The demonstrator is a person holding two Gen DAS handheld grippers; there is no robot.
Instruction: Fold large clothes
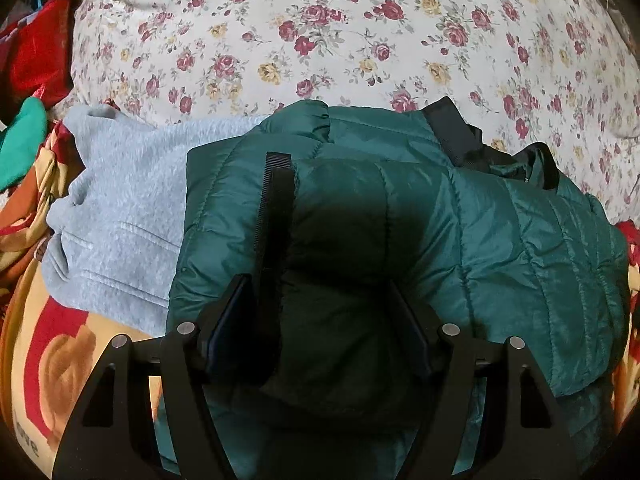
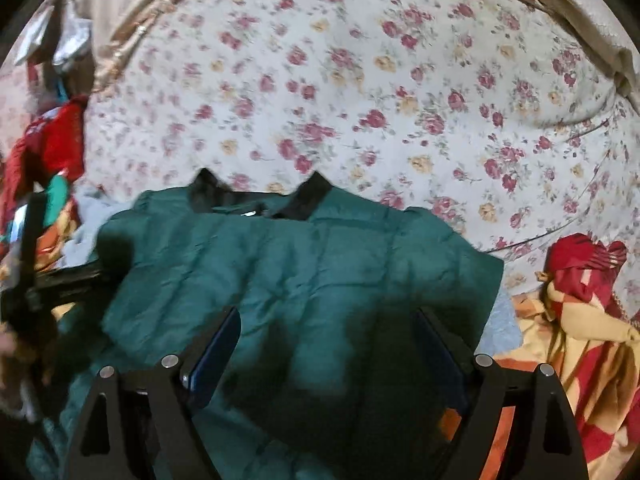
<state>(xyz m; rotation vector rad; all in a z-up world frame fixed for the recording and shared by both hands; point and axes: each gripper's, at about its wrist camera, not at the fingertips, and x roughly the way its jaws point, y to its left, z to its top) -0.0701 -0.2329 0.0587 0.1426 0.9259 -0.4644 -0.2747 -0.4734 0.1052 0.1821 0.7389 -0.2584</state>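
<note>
Left gripper point(image 1: 320, 320) low over green jacket point(image 1: 500, 232), jaws spread

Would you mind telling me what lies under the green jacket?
A grey sweatshirt sticks out from beneath the green jacket on one side, over a patterned blanket. How far the sweatshirt runs underneath, and anything else there, is covered.

so counting it up: one green puffer jacket point(image 1: 500, 232), one grey sweatshirt point(image 1: 120, 216) on its left, one floral bedsheet point(image 1: 360, 40) up top, one red and yellow blanket point(image 1: 52, 340) lower left, two grippers
</note>
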